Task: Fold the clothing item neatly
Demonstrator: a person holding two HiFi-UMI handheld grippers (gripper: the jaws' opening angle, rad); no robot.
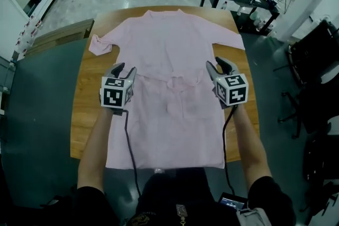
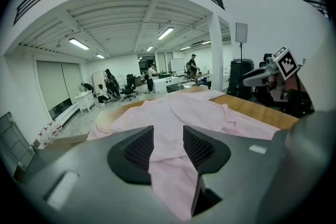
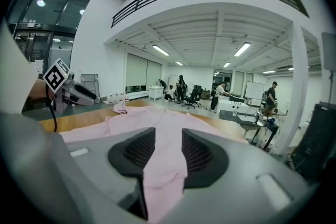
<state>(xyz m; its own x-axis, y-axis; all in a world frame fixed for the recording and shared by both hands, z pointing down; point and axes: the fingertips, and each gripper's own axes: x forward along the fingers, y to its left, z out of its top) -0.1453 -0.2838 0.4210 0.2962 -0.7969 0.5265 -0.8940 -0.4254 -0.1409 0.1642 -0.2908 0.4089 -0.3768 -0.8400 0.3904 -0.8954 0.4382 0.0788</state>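
The pink garment (image 1: 169,45) lies flat on the wooden table (image 1: 85,108), with its collar at the far side and its lower part near the person. The left gripper (image 1: 125,68) and the right gripper (image 1: 219,63) stand over its two side edges, about half way along its length. A cloth edge (image 1: 169,79), which I take for the hem, runs across from one gripper to the other. So I judge that the first fold, lower half over upper half, is begun but not yet laid down. What is left: the sleeve at the left (image 1: 99,44) is bunched near the table's corner and the sleeve at the right (image 1: 233,37) is spread out. Neither is folded in, and the garment is far from a compact packet. The head view gives this whole layout, but it does not show what is between the jaws. The left gripper view does: the jaws are narrow, with a strip of pink cloth pinched between the ribbed pads (image 2: 140,147) and hanging toward the camera. The right gripper view shows the same grip between its own pads (image 3: 197,152). These two views also show the hall behind, with people (image 3: 216,96) and office chairs (image 2: 129,94).
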